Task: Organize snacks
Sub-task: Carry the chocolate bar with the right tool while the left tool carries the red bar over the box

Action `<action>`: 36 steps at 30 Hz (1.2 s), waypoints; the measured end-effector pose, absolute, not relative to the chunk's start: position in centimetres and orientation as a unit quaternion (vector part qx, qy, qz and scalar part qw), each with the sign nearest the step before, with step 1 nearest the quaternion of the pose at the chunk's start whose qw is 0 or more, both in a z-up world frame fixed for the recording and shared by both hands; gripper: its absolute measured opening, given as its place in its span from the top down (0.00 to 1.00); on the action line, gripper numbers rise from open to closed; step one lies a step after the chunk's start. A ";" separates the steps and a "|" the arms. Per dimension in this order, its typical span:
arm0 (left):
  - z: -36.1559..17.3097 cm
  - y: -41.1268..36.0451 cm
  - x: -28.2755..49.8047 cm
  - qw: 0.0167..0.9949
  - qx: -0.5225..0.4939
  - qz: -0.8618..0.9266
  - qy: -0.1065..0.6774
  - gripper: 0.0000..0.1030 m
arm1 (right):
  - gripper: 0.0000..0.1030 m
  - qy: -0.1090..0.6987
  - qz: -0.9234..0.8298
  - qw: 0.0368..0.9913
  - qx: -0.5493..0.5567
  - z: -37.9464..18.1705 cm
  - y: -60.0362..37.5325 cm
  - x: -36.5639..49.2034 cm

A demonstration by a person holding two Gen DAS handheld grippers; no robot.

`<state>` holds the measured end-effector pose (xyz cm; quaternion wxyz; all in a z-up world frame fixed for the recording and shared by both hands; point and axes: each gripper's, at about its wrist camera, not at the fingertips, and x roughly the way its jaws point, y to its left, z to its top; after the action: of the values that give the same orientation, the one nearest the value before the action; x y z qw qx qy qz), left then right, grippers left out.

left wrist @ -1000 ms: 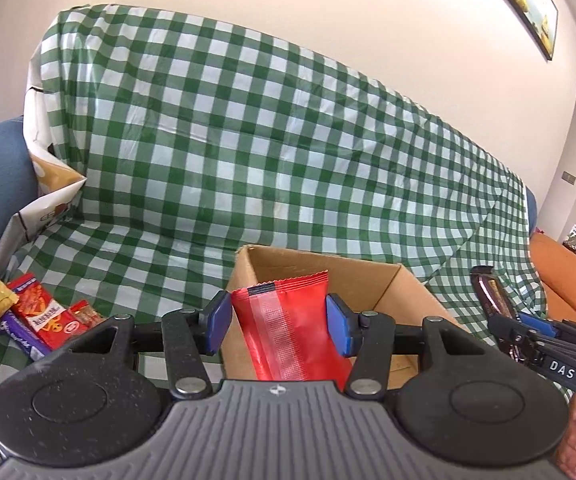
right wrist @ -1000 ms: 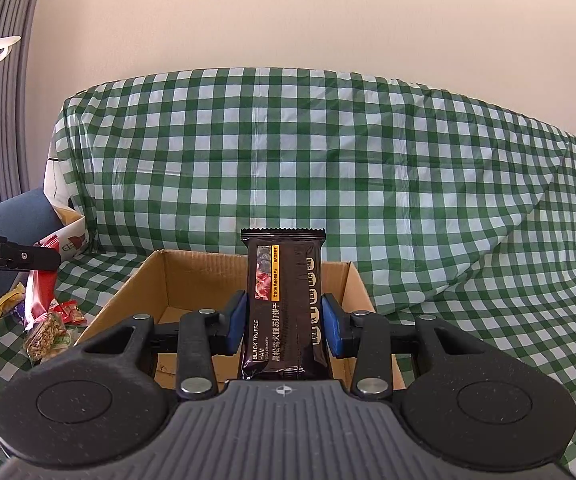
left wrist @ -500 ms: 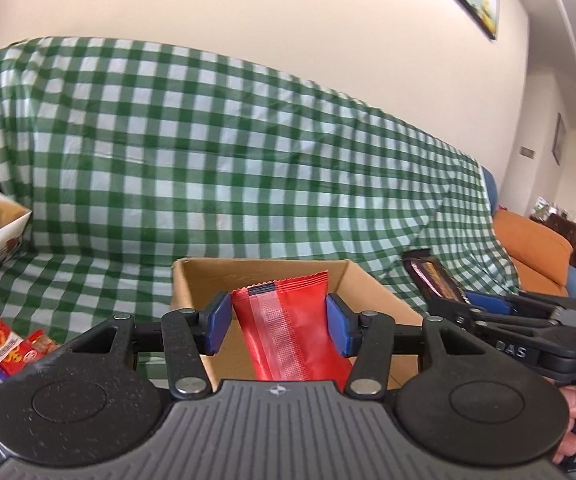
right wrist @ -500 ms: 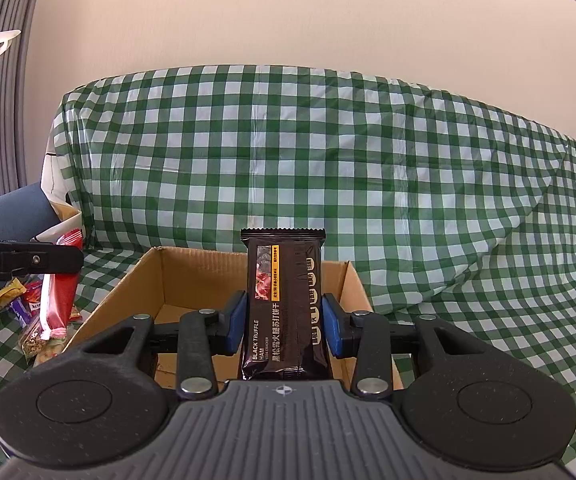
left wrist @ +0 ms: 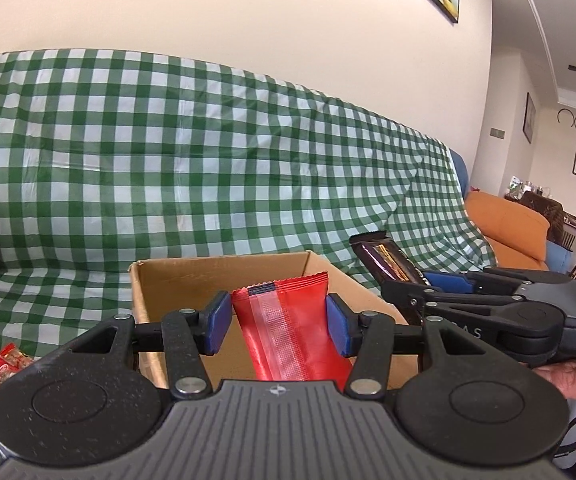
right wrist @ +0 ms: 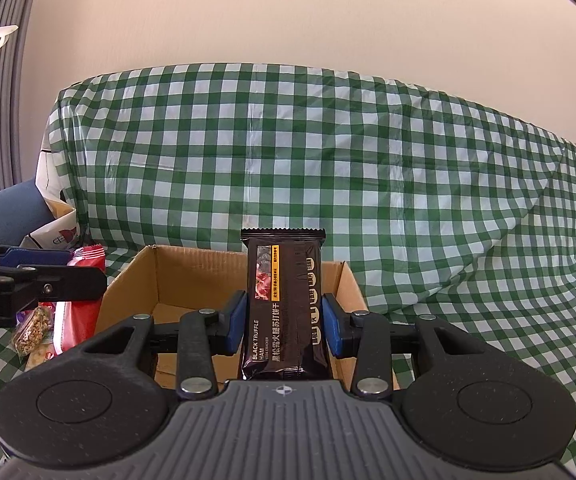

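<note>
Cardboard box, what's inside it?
The cardboard box shows only bare brown walls and a bit of floor. The black packet and right gripper hide the rest.

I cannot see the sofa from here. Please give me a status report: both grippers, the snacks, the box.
Left gripper shut on red packet. Right gripper shut on black cracker pack. Cardboard box open ahead, nothing in the way.

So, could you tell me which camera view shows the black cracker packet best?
The right wrist view: the black cracker packet stands upright, front on, in the right gripper, its label readable. The left wrist view shows only its upper part, tilted at the right, the rest hidden behind the gripper's fingers.
</note>
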<state>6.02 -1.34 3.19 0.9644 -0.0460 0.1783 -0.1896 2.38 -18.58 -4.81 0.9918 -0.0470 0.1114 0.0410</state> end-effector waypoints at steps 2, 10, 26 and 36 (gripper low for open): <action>3.1 -1.5 6.1 0.964 -0.046 -0.193 0.178 0.46 | 0.60 0.111 0.042 0.992 -0.047 -4.8 -18.6 2.4; 3.0 -1.8 6.3 0.963 -0.046 -0.199 0.177 0.46 | 0.60 0.111 0.041 0.992 -0.047 -4.8 -18.6 2.4; 2.9 -2.3 6.4 0.962 -0.050 -0.205 0.173 0.46 | 0.60 0.109 0.041 0.992 -0.047 -4.9 -18.6 2.4; 2.9 -2.6 6.3 0.962 -0.053 -0.206 0.172 0.46 | 0.60 0.103 0.048 0.992 -0.049 -4.8 -18.7 2.4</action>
<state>6.33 -2.55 2.93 0.9619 -0.0527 0.1718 -0.2059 2.42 -18.67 -4.76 0.9922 -0.0495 0.1035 0.0480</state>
